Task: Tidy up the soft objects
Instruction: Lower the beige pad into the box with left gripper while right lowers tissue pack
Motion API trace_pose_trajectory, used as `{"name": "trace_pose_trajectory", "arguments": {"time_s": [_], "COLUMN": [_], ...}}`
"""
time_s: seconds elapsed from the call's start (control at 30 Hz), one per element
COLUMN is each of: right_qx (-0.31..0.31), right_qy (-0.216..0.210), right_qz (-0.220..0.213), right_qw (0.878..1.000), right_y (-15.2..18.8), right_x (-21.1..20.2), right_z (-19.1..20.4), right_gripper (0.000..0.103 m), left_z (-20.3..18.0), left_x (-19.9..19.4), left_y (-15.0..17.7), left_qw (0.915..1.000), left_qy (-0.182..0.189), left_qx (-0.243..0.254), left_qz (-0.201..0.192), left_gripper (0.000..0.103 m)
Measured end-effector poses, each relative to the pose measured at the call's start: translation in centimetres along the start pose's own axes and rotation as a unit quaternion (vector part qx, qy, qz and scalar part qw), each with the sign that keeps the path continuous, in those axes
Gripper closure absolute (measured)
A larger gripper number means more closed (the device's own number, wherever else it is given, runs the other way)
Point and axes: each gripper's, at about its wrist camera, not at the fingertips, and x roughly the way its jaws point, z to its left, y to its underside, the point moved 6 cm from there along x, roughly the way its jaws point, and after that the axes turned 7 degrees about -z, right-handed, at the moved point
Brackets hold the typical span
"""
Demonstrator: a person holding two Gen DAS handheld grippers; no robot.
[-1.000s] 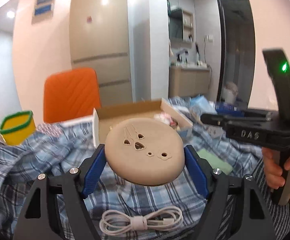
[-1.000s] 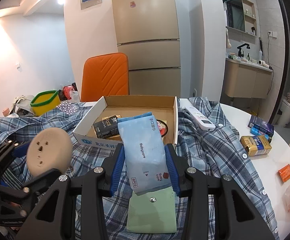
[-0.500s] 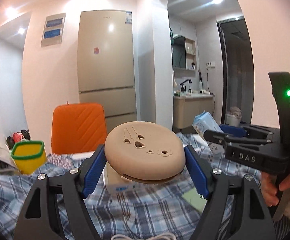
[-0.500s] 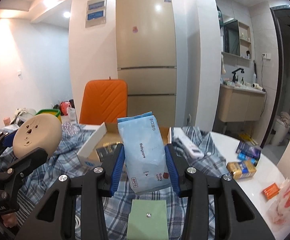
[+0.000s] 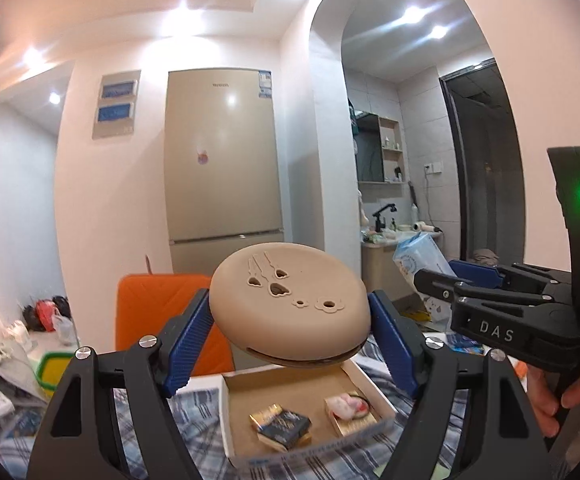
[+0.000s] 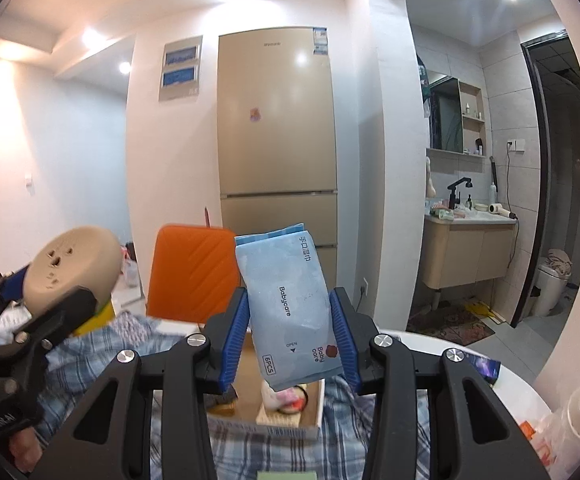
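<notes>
A round beige soft case (image 5: 290, 304) with small cut-out holes is clamped between the blue pads of my left gripper (image 5: 290, 338), held in the air above an open cardboard box (image 5: 246, 420). My right gripper (image 6: 290, 332) is shut on a light blue Babycare wipes pack (image 6: 286, 304), which stands upright between its pads over the same cardboard box (image 6: 290, 420). The box holds a dark packet (image 5: 284, 426) and a pink-and-white item (image 5: 345, 404). In each wrist view the other gripper shows at the side: the beige case (image 6: 70, 268) at left, the wipes pack (image 5: 417, 260) at right.
A blue plaid cloth (image 6: 102, 360) covers the table. An orange chair (image 6: 194, 272) stands behind the box, a tall beige fridge (image 6: 276, 128) beyond it. A yellow tub with a green rim (image 5: 56, 368) sits at left. Small boxes lie on the white table edge (image 6: 485, 368).
Both grippers have risen well above the table with their loads still gripped. The box, cable and green pouch have dropped low or out of view; ceiling and fridge now fill the frames.
</notes>
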Motion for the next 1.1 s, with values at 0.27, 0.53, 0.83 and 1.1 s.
{"name": "trace_pose_trajectory", "arguments": {"time_s": [0.27, 0.53, 0.83, 1.1], "right_qx": [0.018, 0.014, 0.004, 0.005], "right_qy": [-0.004, 0.018, 0.02, 0.008], "right_qz": [-0.014, 0.008, 0.057, 0.116], "right_qw": [1.0, 1.0, 0.998, 0.993], "right_y": [-2.4, -0.7, 4.6, 9.1], "right_x": [2.0, 5.7, 9.9, 12.9], "right_z": [0.0, -0.9, -0.9, -1.0], "right_gripper": [0.06, 0.06, 0.06, 0.06], "left_z": [-0.1, 0.6, 2.1, 2.7], "left_x": [1.6, 4.1, 7.1, 9.8], "left_y": [-0.2, 1.8, 7.8, 13.2], "left_qw": [0.9999, 0.9996, 0.9966, 0.9864], "left_qy": [-0.001, -0.02, -0.038, -0.033], "left_qx": [-0.011, -0.018, -0.028, -0.045], "left_qz": [-0.009, -0.004, 0.067, 0.154], "left_gripper": [0.027, 0.027, 0.027, 0.027]}}
